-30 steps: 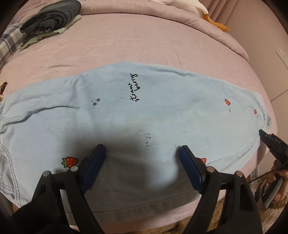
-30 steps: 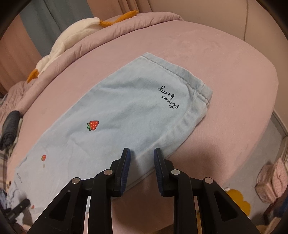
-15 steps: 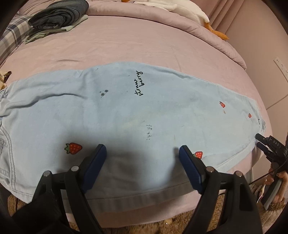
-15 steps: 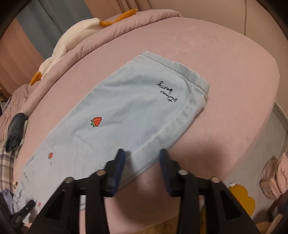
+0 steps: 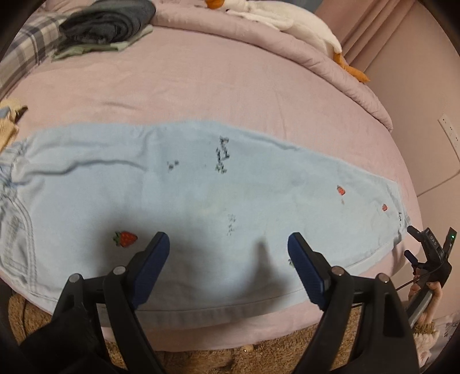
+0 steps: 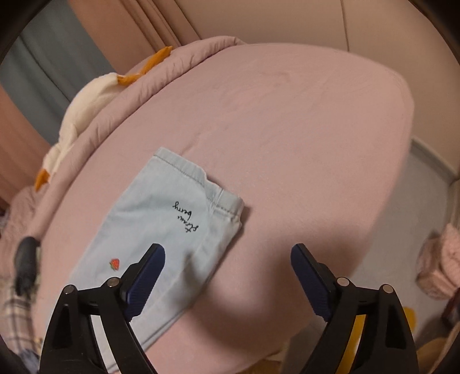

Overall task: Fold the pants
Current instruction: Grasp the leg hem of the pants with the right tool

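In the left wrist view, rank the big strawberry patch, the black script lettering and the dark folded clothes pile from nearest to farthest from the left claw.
1. Big strawberry patch, just left of the left claw.
2. Black script lettering, mid-pants, farther up.
3. Dark folded clothes pile, far upper left on the bed.

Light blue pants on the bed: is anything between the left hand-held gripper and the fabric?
Nothing visible. The left hand-held gripper hangs open over the light blue pants, with only bare fabric between its fingers.

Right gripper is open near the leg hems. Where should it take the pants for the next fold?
Probably the doubled hem corner of the pants, approached from the near bed edge. It lies flat and free, and the open right gripper hovers above it.
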Demonstrator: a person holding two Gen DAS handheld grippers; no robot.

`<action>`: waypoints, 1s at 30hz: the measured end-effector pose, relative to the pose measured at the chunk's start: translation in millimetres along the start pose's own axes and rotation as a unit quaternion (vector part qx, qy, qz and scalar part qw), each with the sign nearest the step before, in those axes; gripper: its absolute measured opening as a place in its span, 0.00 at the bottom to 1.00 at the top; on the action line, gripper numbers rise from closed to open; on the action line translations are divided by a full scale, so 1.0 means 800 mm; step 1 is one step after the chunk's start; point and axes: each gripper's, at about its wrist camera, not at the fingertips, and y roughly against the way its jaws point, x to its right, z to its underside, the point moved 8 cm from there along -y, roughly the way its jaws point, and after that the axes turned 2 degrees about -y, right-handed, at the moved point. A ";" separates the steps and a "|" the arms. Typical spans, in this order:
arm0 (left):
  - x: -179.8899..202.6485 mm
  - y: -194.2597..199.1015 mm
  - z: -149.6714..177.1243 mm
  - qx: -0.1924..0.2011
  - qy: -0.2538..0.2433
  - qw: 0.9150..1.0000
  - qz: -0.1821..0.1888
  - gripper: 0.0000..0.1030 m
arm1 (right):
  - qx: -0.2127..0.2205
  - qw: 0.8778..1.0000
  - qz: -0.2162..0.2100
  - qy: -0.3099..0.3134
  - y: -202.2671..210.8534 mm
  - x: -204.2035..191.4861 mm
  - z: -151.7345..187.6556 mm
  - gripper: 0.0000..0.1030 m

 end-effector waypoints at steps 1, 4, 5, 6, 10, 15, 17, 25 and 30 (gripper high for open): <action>0.002 0.002 -0.002 0.004 -0.002 1.000 0.001 0.87 | 0.000 1.000 0.001 0.002 -0.003 0.000 -0.001 0.86; 0.005 0.003 -0.005 0.009 -0.009 1.000 0.003 0.91 | -0.009 1.000 -0.009 0.003 -0.017 -0.006 -0.003 0.86; 0.005 0.001 -0.005 0.007 -0.010 1.000 0.003 0.91 | -0.011 1.000 -0.017 -0.002 -0.023 -0.013 -0.006 0.86; 0.005 -0.001 -0.003 0.003 -0.010 1.000 0.002 0.91 | -0.012 1.000 -0.022 -0.007 -0.029 -0.015 -0.009 0.86; 0.005 -0.007 -0.004 -0.005 -0.008 1.000 0.006 0.91 | 0.005 1.000 -0.016 -0.016 -0.033 -0.020 -0.015 0.86; -0.002 -0.015 0.000 -0.012 0.001 1.000 0.004 0.91 | 0.013 1.000 -0.018 -0.019 -0.037 -0.022 -0.020 0.35; -0.002 -0.016 0.001 -0.019 0.006 1.000 0.002 0.91 | 0.014 1.000 -0.024 -0.014 -0.036 -0.025 -0.021 0.20; 0.011 0.004 -0.017 -0.016 -0.008 1.000 0.000 0.91 | 0.092 0.990 -0.074 0.073 0.066 -0.099 -0.039 0.16; 0.005 0.018 -0.038 -0.004 -0.006 1.000 -0.005 0.91 | 0.127 0.958 -0.147 0.211 0.147 -0.225 0.009 0.15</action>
